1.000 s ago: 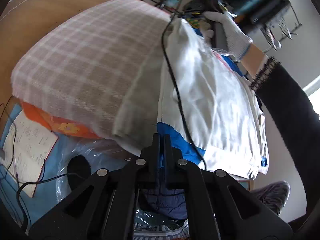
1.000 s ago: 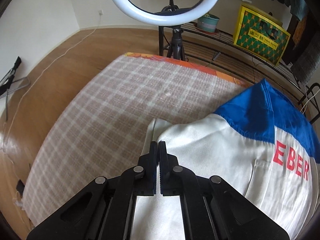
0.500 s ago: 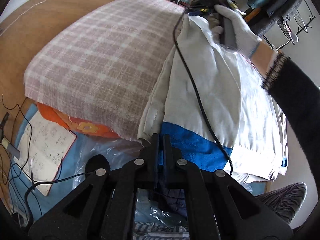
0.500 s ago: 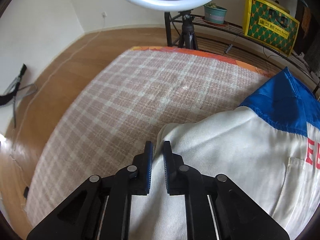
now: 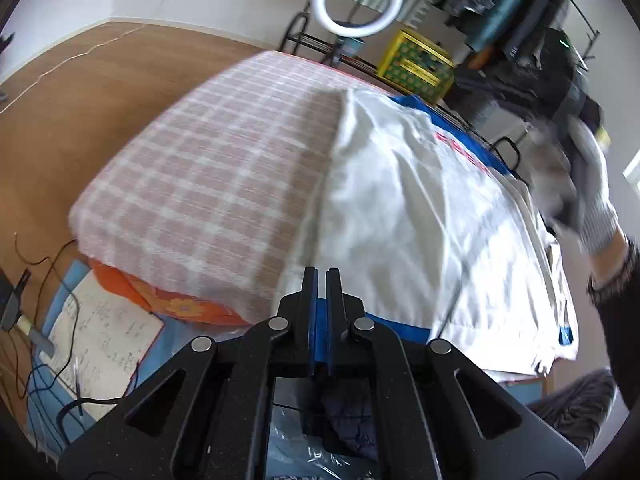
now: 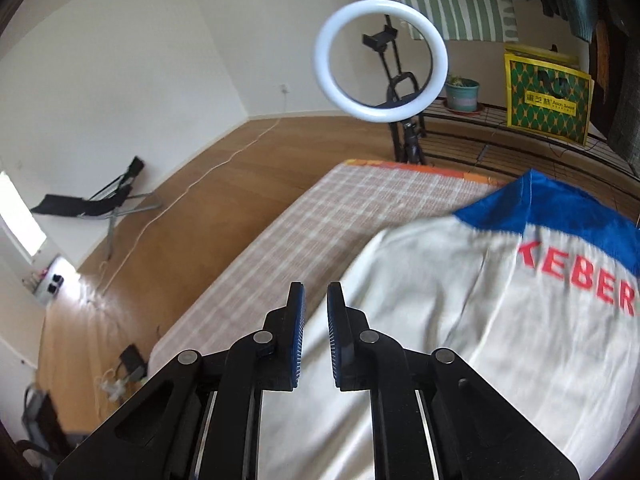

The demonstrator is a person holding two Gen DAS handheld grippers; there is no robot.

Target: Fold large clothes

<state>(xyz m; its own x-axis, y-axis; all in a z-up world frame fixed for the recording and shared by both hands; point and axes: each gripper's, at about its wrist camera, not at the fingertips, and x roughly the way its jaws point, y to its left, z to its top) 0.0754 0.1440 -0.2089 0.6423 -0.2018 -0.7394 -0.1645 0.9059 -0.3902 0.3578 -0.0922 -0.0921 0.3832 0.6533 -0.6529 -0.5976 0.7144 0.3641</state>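
A large white garment (image 5: pixel 420 220) with blue panels and red lettering lies spread on the checked cloth (image 5: pixel 220 168) that covers the table. My left gripper (image 5: pixel 321 276) is at the near table edge, shut on the garment's blue hem (image 5: pixel 400 330). At the right of the left wrist view, a gloved hand (image 5: pixel 592 200) is blurred above the garment's far side. My right gripper (image 6: pixel 316 292) hovers over the garment's (image 6: pixel 480 340) left edge with its jaws a little apart and nothing between them.
A ring light (image 6: pixel 320 60) on a tripod stands behind the table. A yellow-green box (image 6: pixel 546 96) and a potted plant (image 6: pixel 462 94) sit on a low rack. Clothes hang on a rack (image 5: pixel 520 40). Papers and cables (image 5: pixel 100 344) lie on the floor by the near edge.
My right gripper let go of the garment's far corner, opened a little and rose away to the right. My left gripper stayed shut on the hem and lifted slightly.
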